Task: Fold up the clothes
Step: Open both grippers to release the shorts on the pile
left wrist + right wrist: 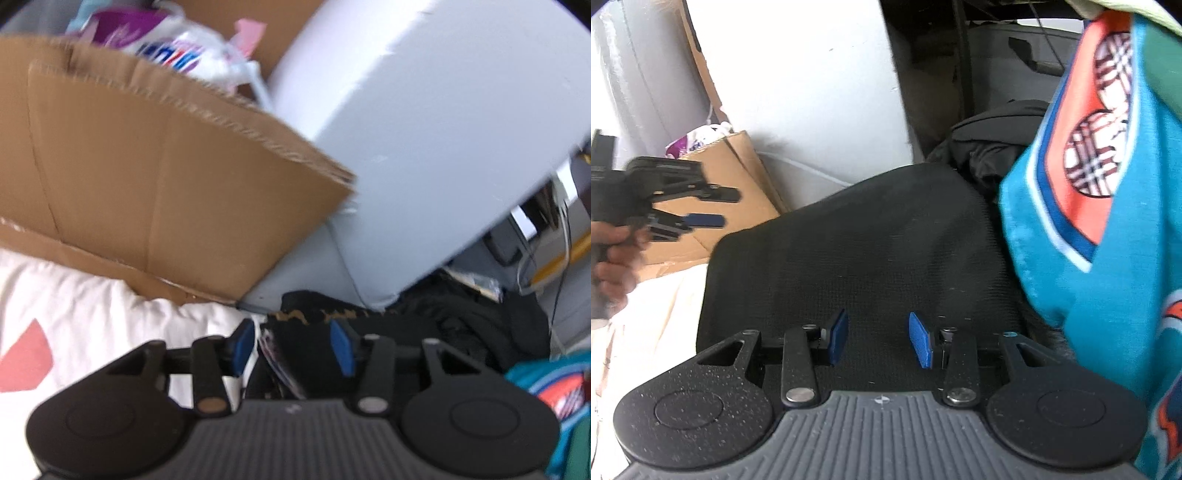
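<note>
The black garment [857,251] lies flat as a neat, folded-looking rectangle on the white bedding [92,306] — soft, light mesh-like cloth, likely limp; a corner or hem edge looks the best hold. The right gripper [879,341] hovers above it, fingers spread, empty. The left gripper [291,345] — also spread, empty — hangs nearby. A teal jersey [1115,258] lies beside it.

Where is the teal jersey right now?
The teal jersey fills the right side of the right wrist view, hanging beside the black garment that lies ahead of the right gripper. In the left wrist view only its edge shows at lower right.
</note>
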The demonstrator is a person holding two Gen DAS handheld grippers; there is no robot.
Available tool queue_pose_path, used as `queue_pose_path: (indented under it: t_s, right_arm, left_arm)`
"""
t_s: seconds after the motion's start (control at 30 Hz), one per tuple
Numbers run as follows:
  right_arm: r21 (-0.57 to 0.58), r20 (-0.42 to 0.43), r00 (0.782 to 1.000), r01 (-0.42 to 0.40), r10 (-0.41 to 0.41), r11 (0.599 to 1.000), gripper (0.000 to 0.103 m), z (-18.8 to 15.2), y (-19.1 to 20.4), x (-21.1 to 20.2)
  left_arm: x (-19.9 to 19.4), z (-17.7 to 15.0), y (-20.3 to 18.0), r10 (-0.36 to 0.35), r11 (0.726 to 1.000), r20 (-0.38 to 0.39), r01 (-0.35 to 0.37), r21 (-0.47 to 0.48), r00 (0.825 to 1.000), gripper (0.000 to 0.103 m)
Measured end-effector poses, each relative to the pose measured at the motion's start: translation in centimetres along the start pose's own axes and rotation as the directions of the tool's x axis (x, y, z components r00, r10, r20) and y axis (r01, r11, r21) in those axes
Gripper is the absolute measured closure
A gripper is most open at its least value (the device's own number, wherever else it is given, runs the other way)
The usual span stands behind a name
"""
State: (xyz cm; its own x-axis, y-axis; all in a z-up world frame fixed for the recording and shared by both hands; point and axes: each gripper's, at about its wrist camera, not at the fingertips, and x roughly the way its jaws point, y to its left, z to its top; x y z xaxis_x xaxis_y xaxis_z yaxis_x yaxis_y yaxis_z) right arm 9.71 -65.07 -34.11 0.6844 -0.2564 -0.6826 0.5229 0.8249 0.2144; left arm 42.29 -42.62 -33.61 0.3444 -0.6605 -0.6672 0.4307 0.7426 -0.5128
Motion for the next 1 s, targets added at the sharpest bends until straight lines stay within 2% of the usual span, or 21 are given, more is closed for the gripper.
queue_pose_path:
  t_s: [0.17, 0.27, 0.4, 0.53, 0.67, 0.83, 0.9, 1.0]
  right_arm:
    - [-0.009, 0.000, 1.000, 0.030, -0.030, 1.000, 0.059, 0.1, -1.3, 0.2]
    - [-0.011, 0.006, 0.999, 0.043, -0.043, 0.999, 0.059, 0.1, -1.8, 0.1]
    - [0.001, 0.007, 0.998, 0.055, -0.055, 0.999, 0.059, -0.2, -2.1, 0.3]
    - [-0.008, 0.011, 0.997, 0.072, -0.072, 0.997, 0.059, -0.4, -2.0, 1.3]
    - [0.017, -0.026, 0.998, 0.062, -0.062, 0.998, 0.059, -1.1, -2.2, 2.2]
    - [0.056, -0.058, 0.996, 0.078, -0.074, 0.995, 0.058, -3.1, -3.0, 1.8]
    - [0.060, -0.081, 0.994, 0.080, -0.075, 0.995, 0.058, -4.2, -3.2, 1.7]
    - [0.065, -0.109, 0.991, 0.090, -0.082, 0.994, 0.058, -5.8, -3.3, 1.2]
  left_arm:
    - [-2.2, -2.0, -2.9, -0.039, 0.994, -0.014, 0.040, 0.103, 0.999, 0.057]
    - [-2.6, -3.6, -4.2, -0.071, 0.991, -0.050, 0.076, 0.107, 0.996, 0.060]
    - [-2.1, -5.4, -5.2, -0.083, 0.979, -0.068, 0.094, 0.181, 0.994, 0.059]
    - [-1.0, -6.5, -5.2, -0.039, 0.974, -0.085, 0.057, 0.221, 0.996, 0.061]
    - [0.3, -7.0, -4.8, 0.013, 0.963, -0.090, 0.011, 0.270, 0.996, 0.077]
    - [1.1, -7.2, -4.5, 0.061, 0.949, -0.083, -0.032, 0.314, 0.995, 0.080]
    - [1.4, -7.1, -4.4, 0.075, 0.947, -0.081, -0.045, 0.319, 0.994, 0.088]
    - [1.4, -6.8, -4.3, 0.086, 0.944, -0.088, -0.054, 0.324, 0.992, 0.092]
